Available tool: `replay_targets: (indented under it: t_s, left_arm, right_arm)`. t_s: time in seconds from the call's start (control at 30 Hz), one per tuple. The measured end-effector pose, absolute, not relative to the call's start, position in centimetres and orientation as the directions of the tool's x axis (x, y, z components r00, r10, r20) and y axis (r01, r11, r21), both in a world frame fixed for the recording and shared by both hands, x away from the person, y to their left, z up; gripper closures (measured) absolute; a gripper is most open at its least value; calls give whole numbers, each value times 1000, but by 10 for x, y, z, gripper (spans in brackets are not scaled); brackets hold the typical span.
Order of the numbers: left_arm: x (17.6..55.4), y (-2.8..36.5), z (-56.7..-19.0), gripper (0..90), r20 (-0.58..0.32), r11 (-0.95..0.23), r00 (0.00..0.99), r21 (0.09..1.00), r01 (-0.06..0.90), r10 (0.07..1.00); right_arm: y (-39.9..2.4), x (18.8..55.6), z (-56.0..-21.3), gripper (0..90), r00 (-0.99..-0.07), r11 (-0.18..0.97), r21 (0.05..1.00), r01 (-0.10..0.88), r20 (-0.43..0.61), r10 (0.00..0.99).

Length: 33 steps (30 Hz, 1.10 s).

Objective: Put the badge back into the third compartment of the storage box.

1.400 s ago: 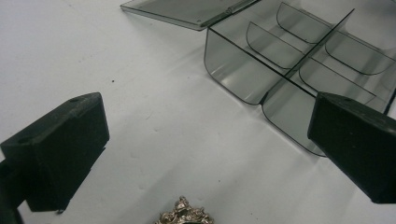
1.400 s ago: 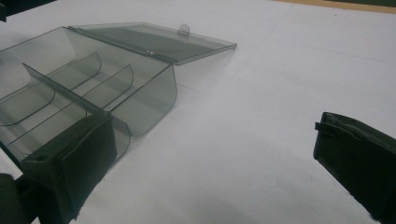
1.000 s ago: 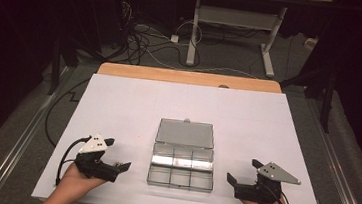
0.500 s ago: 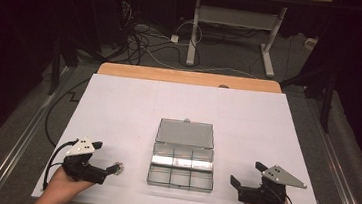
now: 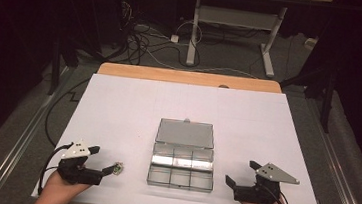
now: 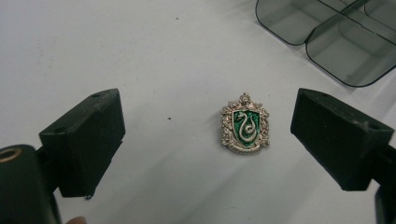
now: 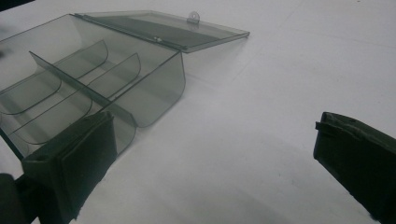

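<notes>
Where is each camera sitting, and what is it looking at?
High view: above the person's side, looking forward and down on the white table; both hands show, holding the left gripper and right gripper.
Left gripper view: rides that gripper, looking down between its open jaws at a green crest pin.
Right gripper view: rides that gripper, facing the open clear compartment box past its own jaws.
Shared: the box appears in every view.

In the high view the badge (image 5: 118,168) is too small for its design to be made out. The compartment box (image 6: 336,37) is cut off by the left gripper view's top and right edges.
</notes>
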State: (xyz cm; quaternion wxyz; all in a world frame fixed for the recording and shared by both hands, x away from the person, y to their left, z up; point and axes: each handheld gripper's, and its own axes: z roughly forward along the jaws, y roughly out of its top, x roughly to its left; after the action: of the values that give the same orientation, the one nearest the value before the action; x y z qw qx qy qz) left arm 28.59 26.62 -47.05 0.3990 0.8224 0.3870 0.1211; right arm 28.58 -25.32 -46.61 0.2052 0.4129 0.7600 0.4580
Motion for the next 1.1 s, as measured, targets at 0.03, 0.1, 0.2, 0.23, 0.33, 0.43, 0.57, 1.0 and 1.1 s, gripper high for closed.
replay_targets:
  t_s: [0.03,0.1,0.2,0.23,0.33,0.43,0.57,1.0,1.1]
  left_arm:
    - [287,263,-472,103,-105,-395,675,742,542,730]
    - [288,257,-474,104,-95,-421,684,725,546,723]
    - [289,247,-476,120,-73,-463,699,700,543,711]
    - [289,244,-477,131,-67,-479,707,690,543,704]
    - [290,236,-479,146,-31,-527,716,656,541,697]
    - [290,232,-479,169,-10,-549,723,643,534,691]
    - [291,232,-478,235,-18,-543,727,652,529,686]
    - [289,233,-479,414,-28,-550,740,649,525,672]
    - [289,232,-479,415,-26,-551,740,650,524,673]
  right_arm:
    - [-254,286,-467,6,-576,241,866,437,64,815]
    - [-256,287,-467,6,-572,237,867,439,66,817]
    - [-257,286,-467,6,-569,243,865,439,59,820]
    - [-258,285,-468,6,-567,242,865,440,58,822]
    - [-260,283,-468,6,-564,242,865,438,55,824]
    - [-261,281,-468,6,-559,240,865,441,55,827]
    - [-264,279,-468,6,-552,235,864,445,58,832]
    - [-264,280,-469,6,-552,237,863,447,58,832]
    - [-264,280,-469,6,-554,239,863,446,56,831]
